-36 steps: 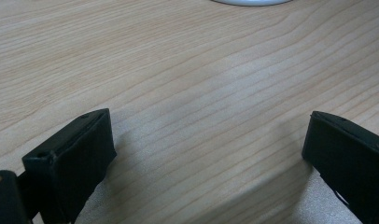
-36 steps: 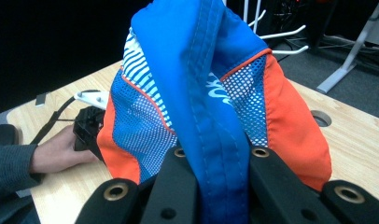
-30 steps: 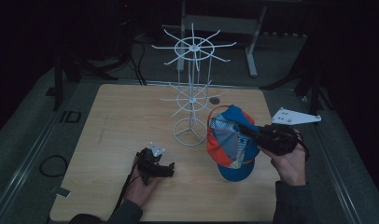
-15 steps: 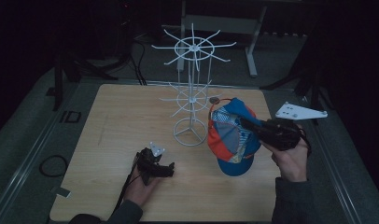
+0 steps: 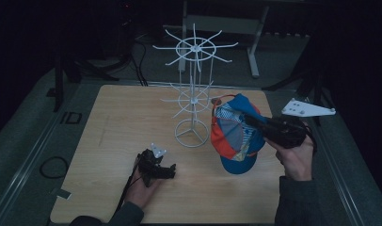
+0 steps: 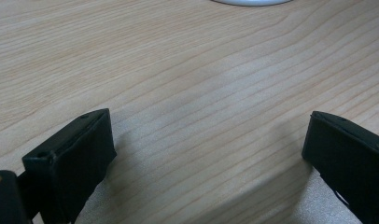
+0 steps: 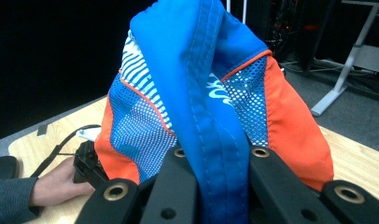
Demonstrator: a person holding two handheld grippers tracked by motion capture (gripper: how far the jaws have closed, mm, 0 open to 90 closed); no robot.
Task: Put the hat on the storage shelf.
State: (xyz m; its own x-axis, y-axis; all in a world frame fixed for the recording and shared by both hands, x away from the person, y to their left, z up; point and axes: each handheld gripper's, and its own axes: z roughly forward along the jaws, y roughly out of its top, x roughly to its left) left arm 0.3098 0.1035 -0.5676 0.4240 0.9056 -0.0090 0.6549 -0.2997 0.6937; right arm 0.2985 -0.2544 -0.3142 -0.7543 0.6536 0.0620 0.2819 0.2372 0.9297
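- Now your right gripper [image 5: 252, 121] pinches the blue, orange and white mesh baseball cap [image 5: 234, 134] by a fold of its blue fabric; the jaws are pressed tight on this fold, as the right gripper view shows.
- Compared with one second ago, the cap has moved a little to the left and up, and it is now closer to the white wire hat stand [image 5: 193, 101] with thin radial arms. Its upper edge is just beside the lower ring of arms.
- I judge that this brings you near to hanging the cap on one arm, but it is not hooked yet; the cap hangs in the air above the desk [image 5: 114, 122].
- Your left gripper [image 5: 166, 170] rests on the light wooden desk, well apart from the cap, with the jaws spread and nothing between them. It has not moved.
- About materials: the cap is soft, with open mesh panels, smooth orange cloth and a stitched blue band, so it folds easily. The stand is stiff thin wire on a round ring foot. The desk has a smooth surface with fine grain.
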